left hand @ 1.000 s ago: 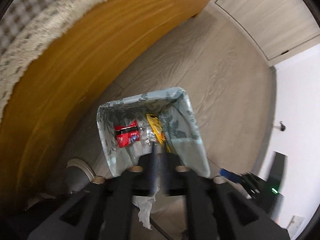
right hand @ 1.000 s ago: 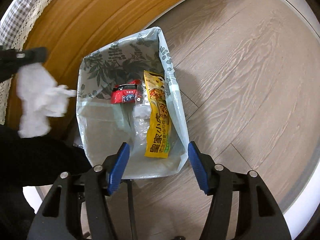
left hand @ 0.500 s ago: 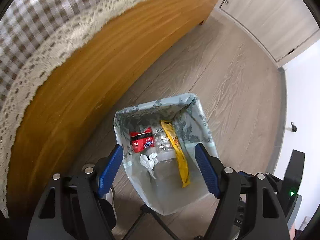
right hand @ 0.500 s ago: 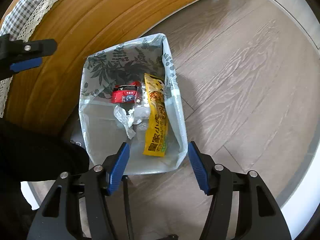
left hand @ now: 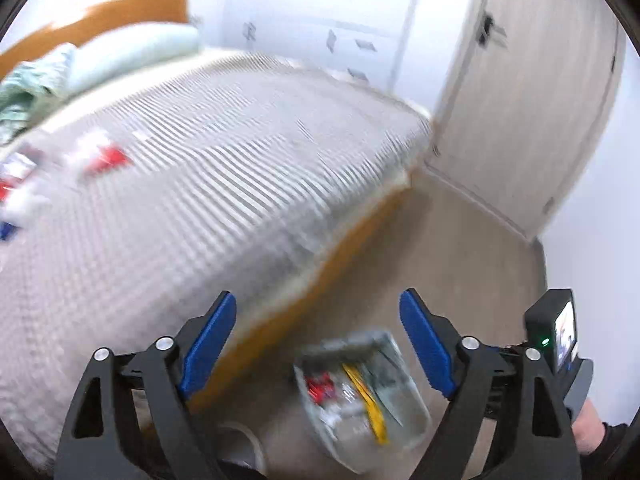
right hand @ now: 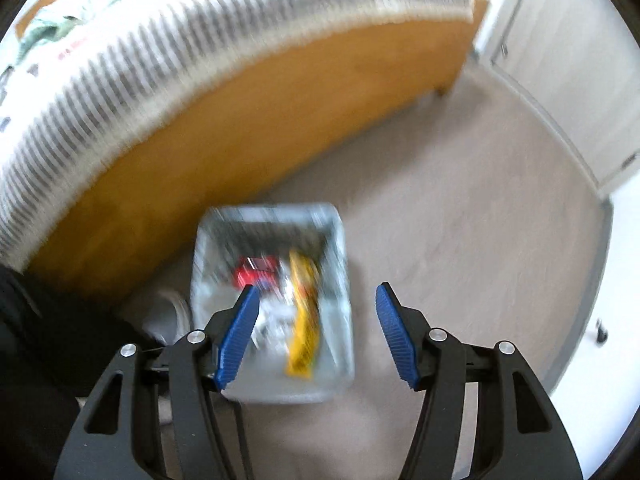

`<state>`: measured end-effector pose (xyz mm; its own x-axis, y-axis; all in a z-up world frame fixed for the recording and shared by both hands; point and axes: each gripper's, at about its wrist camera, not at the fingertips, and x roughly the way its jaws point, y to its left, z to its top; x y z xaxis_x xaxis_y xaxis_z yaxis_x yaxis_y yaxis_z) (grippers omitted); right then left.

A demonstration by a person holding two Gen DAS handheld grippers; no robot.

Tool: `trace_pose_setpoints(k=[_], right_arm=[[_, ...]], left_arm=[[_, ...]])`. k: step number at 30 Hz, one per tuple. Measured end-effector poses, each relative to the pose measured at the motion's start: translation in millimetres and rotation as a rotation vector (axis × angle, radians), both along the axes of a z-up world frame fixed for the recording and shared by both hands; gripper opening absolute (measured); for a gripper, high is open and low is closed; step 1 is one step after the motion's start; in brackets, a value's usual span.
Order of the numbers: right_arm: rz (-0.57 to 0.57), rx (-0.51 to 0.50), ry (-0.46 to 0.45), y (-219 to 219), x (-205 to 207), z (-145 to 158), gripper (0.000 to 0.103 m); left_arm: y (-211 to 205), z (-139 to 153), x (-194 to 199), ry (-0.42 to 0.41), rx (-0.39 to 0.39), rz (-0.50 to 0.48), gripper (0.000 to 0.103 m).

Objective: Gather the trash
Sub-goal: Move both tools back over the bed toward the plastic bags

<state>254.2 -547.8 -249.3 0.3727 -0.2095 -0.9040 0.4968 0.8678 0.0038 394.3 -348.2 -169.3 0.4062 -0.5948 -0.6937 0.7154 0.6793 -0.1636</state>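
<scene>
The trash bag (left hand: 412, 404) (right hand: 340, 248), pale with a leaf print, stands open on the floor beside the bed; inside lie a red wrapper (right hand: 256, 274), a yellow snack packet (right hand: 304, 320) and white tissue. My left gripper (left hand: 316, 316) is high above it, jaws still opening, nothing between them. On the checked bedspread (left hand: 200, 184) at far left lie blurred red and white pieces of trash (left hand: 100, 156). My right gripper (right hand: 316, 312) hangs over the bag, open and empty. Both views are motion-blurred.
The bed's wooden side panel (right hand: 248, 136) runs along the bag. A pillow (left hand: 132, 56) and green bedding (left hand: 24, 96) lie at the headboard. A wardrobe door (left hand: 528, 112) stands at right. A white round object (right hand: 172, 312) sits on the wooden floor (right hand: 460, 200) left of the bag.
The left gripper let go of the white tissue, which now lies in the bag, then opened wide and swung up toward the bed top. The right gripper rose away from the bag.
</scene>
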Motion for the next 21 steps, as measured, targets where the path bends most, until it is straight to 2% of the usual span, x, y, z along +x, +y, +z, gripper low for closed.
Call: trace_pose_setpoints(k=[4,9,16,21], right_arm=[[0.082,-0.052,-0.098,30.2,52.6,47.1,0.059],[0.212,-0.094,-0.173,78.5,121.0,85.9,0.059],[0.382,-0.114,-0.222,147.4,205.9,107.0,0.059],[0.525,-0.095,-0.267,203.7,277.7,113.3,0.059]], left_arm=[[56.3,27.2,42.1,-0.063,-0.043,0.121,0.085],[122.7,33.8,96.5,-0.09,-0.063,0.297,0.087],[200.7,15.1,161.7,-0.114,-0.143,0.486,0.087],[257.2,-1.1,200.0,-0.085,-0.146,0.647,0.087]])
